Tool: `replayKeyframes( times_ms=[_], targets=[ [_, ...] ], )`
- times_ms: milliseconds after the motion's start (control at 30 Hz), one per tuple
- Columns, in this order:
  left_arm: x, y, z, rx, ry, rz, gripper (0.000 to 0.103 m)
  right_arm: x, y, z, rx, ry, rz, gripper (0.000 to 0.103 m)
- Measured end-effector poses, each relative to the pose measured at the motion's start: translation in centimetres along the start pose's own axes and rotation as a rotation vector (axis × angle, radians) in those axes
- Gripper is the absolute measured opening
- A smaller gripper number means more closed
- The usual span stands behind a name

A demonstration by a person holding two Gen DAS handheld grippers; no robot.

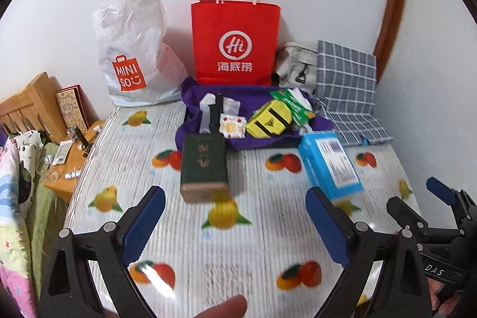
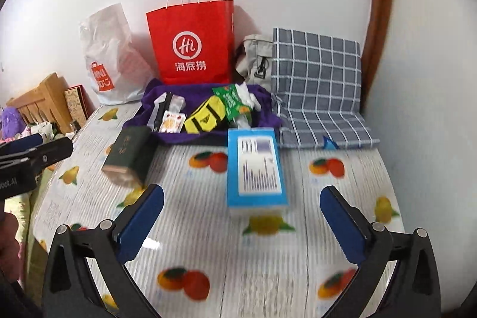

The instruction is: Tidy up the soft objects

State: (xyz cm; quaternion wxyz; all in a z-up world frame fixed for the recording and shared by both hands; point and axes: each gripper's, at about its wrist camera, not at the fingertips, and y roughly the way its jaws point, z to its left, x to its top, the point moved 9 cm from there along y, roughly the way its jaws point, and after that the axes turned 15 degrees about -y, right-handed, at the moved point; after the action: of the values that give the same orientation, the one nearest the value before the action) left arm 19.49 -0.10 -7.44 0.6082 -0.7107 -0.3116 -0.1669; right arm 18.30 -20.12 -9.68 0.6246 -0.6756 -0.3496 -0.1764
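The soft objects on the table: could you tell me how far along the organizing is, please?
Done: little that shows; the green box and blue box lie apart on the table. In hand: nothing, left gripper and right gripper both open and empty. Left: the yellow pouch and packets still heaped on the purple cloth.

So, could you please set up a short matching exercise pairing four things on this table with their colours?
Things:
1. paper bag
2. flat box
3. cloth under the small items
4. checked cushion

Colours:
A. purple
B. grey with white lines
C. red
D. light blue

Pairs: 1-C, 2-D, 3-A, 4-B
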Motion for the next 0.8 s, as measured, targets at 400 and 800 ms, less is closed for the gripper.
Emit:
replayKeyframes(
  times_ms=[400,800],
  targets=[
    [-4.5,-4.3,0.5,0.046,-0.016,-0.062,0.095,-4.1,-5.2,0.7,-0.016,0.023,-0.040,0.103],
    [-6.3,-6.4,1.1,0.037,-0.026,-0.086,0.095,-5.8,-7.7,0.8,-0.020,0.031,-0.065,0.103]
  ],
)
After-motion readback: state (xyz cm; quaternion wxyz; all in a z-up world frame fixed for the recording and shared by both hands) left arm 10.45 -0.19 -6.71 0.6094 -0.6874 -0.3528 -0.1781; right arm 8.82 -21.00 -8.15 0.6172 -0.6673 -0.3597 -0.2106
